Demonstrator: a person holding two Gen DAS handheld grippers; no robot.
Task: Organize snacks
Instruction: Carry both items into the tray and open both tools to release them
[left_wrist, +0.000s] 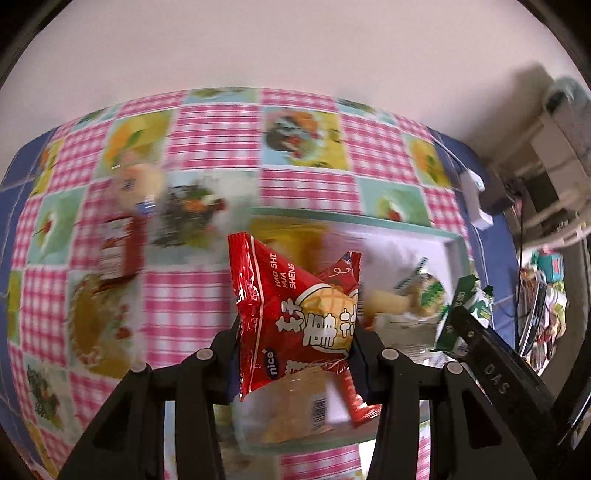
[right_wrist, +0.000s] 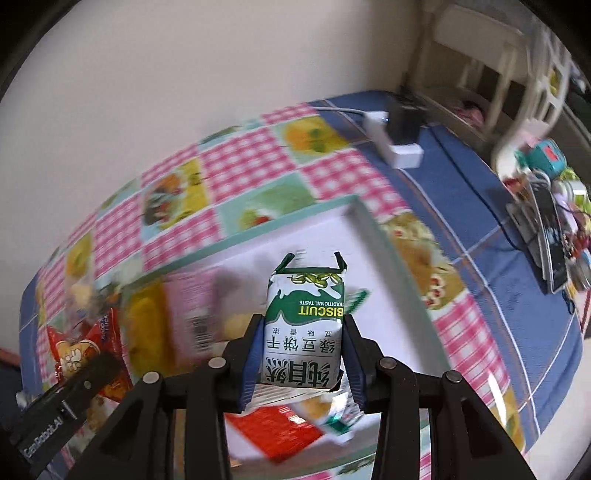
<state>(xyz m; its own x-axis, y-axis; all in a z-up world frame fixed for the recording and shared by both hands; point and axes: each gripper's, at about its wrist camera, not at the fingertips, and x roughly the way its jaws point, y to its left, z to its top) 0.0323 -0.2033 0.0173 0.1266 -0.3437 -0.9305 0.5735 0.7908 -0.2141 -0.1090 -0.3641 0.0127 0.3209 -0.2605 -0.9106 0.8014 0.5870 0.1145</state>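
Above the white tray (right_wrist: 373, 236) with its pale green rim, you carry one snack in each tool. Your left gripper (left_wrist: 295, 347) is clamped on the red peanut packet (left_wrist: 291, 314), its pads pinching the packet's lower half so the crimped top stands free and the label faces the camera. Your right gripper (right_wrist: 301, 354) is clenched on the green-and-white biscuit pack (right_wrist: 304, 325), held by its two flat sides, which keeps the boxy pack square between the jaws. Both snacks hang clear of the checked tablecloth (left_wrist: 207, 133). Below them the tray already holds several blurred snacks, so it is probably the collecting place. More packets (left_wrist: 118, 251) lie on the cloth to the left, outside the tray.
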